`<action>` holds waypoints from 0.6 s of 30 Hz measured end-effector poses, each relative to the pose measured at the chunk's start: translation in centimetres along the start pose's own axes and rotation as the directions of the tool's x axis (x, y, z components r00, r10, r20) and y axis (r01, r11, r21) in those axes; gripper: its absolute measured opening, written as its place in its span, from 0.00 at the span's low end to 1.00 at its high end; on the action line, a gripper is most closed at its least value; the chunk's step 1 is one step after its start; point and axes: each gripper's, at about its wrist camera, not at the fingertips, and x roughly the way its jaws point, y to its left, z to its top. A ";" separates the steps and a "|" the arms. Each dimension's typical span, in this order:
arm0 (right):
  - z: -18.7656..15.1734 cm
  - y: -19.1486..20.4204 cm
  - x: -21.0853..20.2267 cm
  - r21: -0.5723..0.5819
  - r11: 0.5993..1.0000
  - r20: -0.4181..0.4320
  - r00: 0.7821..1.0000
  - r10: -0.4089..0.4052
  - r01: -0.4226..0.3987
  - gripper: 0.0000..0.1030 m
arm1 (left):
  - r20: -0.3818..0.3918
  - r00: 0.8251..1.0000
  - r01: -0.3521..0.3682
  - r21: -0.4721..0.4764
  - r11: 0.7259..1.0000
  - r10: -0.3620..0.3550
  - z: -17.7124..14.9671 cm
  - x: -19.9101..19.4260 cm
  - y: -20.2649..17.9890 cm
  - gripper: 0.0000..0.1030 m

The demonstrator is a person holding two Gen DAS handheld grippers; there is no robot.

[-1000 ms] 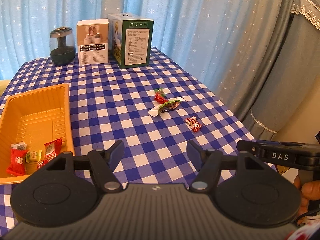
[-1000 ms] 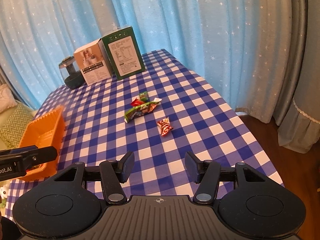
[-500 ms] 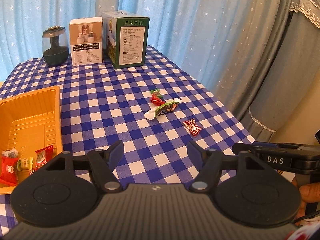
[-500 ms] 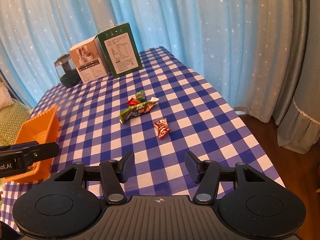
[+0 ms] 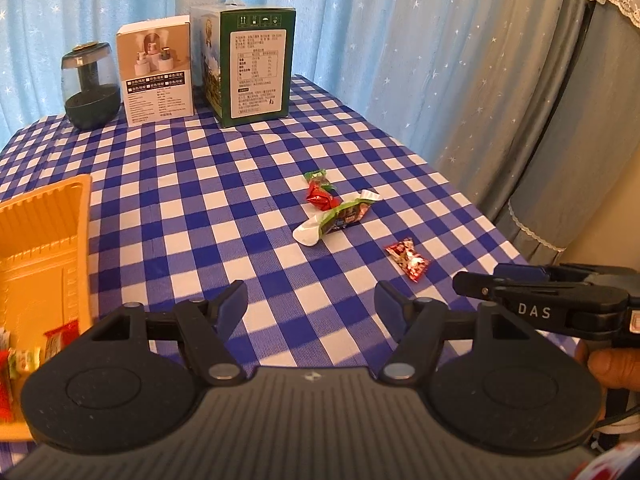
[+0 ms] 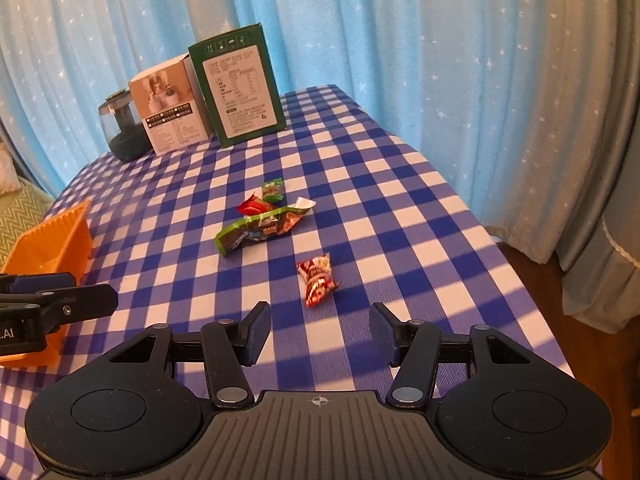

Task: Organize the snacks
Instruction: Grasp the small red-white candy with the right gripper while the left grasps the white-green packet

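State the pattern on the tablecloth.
Blue-and-white checked tablecloth, clearest in the right wrist view.

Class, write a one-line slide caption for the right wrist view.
Open right gripper poised above a red candy on the checked tablecloth, orange tray waiting at left.

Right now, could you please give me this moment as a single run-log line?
left gripper: open, empty | right gripper: open, empty, nearest red candy | orange tray: holds some snacks | loose snacks on table: four
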 end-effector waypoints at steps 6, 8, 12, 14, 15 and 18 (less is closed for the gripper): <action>1.2 -0.2 4.2 -0.042 0.999 -0.025 1.000 0.018 -0.019 0.50 | -0.011 1.000 -0.003 0.006 1.000 0.003 0.7 2.9 0.5 0.65; 1.6 -0.4 5.5 -0.050 0.999 -0.041 0.999 0.020 -0.022 0.44 | -0.017 1.000 -0.002 0.010 1.000 0.002 0.8 3.7 0.7 0.65; 2.1 -0.6 7.6 -0.061 0.998 -0.057 0.998 0.023 -0.026 0.41 | -0.026 1.000 0.001 0.024 1.000 -0.001 1.1 5.2 0.8 0.65; 2.2 -0.6 8.3 -0.067 0.997 -0.069 0.997 0.026 -0.030 0.40 | -0.028 1.000 0.005 0.031 1.000 -0.004 1.3 5.9 0.7 0.65; 2.2 -0.7 8.7 -0.069 0.997 -0.077 0.997 0.026 -0.032 0.39 | -0.029 1.000 0.008 0.034 0.999 -0.007 1.4 6.2 0.7 0.65; 2.1 -0.5 9.5 -0.080 0.996 -0.098 0.995 0.020 -0.028 0.33 | -0.036 0.999 0.013 0.045 0.999 -0.011 1.5 7.1 0.5 0.65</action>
